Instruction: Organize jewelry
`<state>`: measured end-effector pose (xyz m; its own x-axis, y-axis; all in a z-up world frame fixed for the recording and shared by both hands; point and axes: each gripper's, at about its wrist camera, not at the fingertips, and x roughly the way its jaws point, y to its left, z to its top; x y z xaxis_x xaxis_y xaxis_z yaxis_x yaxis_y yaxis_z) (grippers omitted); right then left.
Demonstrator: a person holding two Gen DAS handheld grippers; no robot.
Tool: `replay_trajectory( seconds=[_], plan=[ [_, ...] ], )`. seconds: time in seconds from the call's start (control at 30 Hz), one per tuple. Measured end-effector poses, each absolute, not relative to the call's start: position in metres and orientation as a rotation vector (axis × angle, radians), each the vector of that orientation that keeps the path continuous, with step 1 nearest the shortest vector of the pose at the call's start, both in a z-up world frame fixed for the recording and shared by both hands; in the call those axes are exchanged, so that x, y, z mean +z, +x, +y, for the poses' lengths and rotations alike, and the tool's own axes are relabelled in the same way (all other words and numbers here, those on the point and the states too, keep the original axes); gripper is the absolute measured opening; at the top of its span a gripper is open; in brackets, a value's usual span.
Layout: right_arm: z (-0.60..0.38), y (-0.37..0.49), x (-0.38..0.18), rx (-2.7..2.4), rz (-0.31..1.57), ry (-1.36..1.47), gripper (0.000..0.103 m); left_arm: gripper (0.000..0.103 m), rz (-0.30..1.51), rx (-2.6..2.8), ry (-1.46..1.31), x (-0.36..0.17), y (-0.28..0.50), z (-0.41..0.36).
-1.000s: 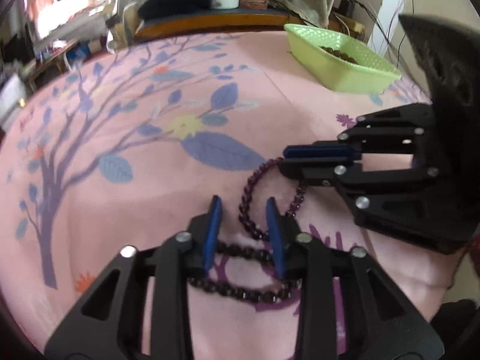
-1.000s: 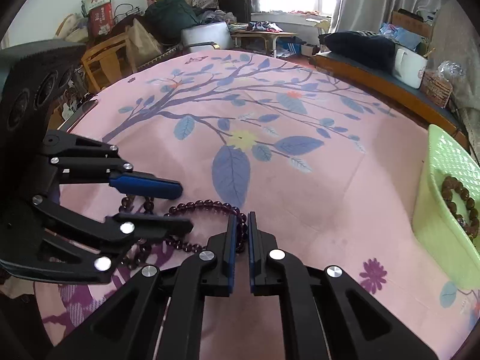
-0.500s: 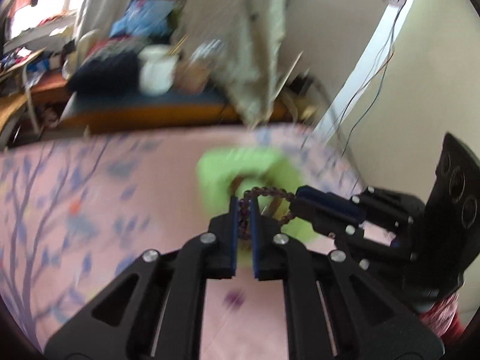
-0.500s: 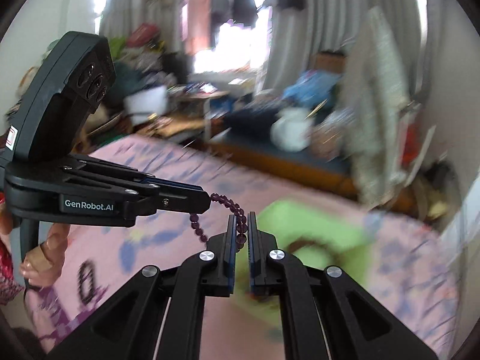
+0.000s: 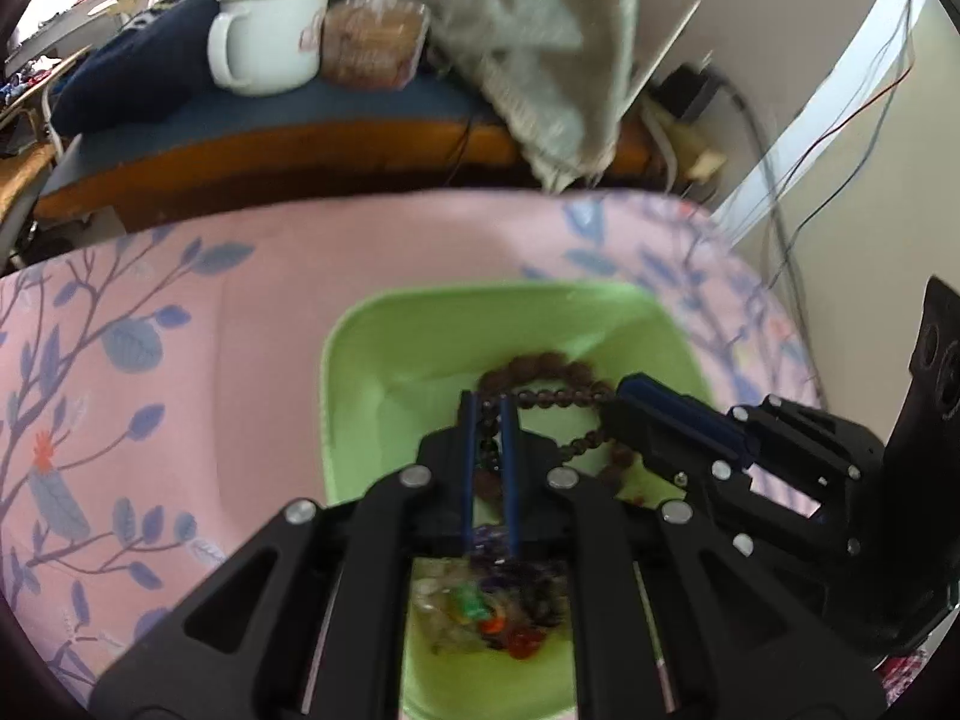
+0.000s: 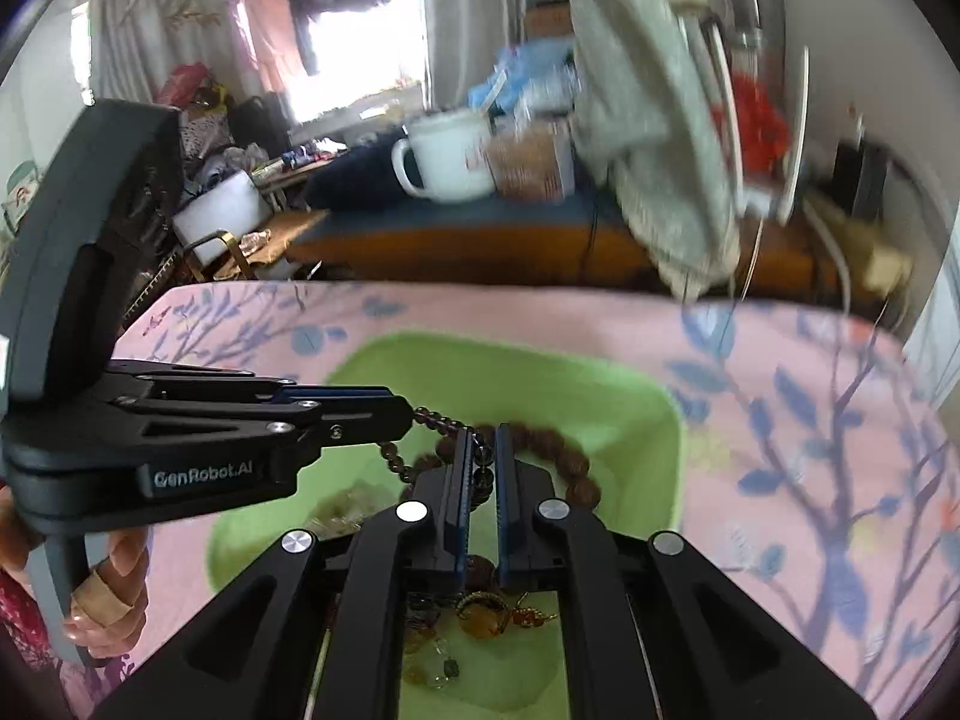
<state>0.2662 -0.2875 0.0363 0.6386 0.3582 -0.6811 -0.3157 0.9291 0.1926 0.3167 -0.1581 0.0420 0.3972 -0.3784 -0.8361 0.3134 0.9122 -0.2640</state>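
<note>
A dark purple bead necklace [image 5: 555,399] hangs between my two grippers, above the light green tray [image 5: 360,360]. My left gripper [image 5: 487,414] is shut on one part of the strand. My right gripper [image 6: 481,450] is shut on another part [image 6: 435,420]. In the right wrist view the left gripper [image 6: 402,414] comes in from the left, over the tray [image 6: 630,396]. A brown bead bracelet [image 6: 570,462] lies in the tray, with a heap of mixed jewelry [image 5: 492,618] at its near end.
The tray sits on a pink cloth with a blue tree print [image 5: 150,360]. Behind the cloth's far edge a low bench holds a white enamel mug [image 5: 264,36], a brown packet [image 5: 372,48] and a hanging grey cloth [image 5: 540,60]. Cables [image 5: 780,192] run at the right.
Both grippers lifted the necklace off the pink cloth and carried it over the green tray. They now hold it lower and closer above the tray.
</note>
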Motion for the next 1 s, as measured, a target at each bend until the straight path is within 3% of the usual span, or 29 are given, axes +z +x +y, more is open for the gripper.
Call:
replay_trajectory(
  seconds=[0.23,0.47,0.7,0.83,0.93,1.0],
  plan=[
    [-0.287,0.247,0.047,0.354,0.732,0.086,0.0,0.007,1.103,-0.451,-0.06,0.054,0.303,-0.147],
    [-0.248,0.162,0.069,0.56,0.643,0.117,0.0,0.007,0.93,-0.508,-0.082,0.104,0.203,-0.044],
    [-0.155,0.109,0.02,0.822,0.802,0.051,0.0,0.016,0.982,-0.314,-0.15,0.054,0.115,0.081],
    [-0.106,0.093,0.007,0.9,0.858,-0.031,0.0,0.017,1.013,-0.31,-0.193,0.029,0.088,0.095],
    [-0.086,0.085,0.006,0.929,0.874,-0.072,0.0,0.029,1.007,-0.328,-0.192,0.018,0.07,0.092],
    [-0.073,0.078,0.003,0.935,0.883,-0.106,0.0,0.03,0.999,-0.326,-0.166,0.015,0.066,0.087]
  ],
)
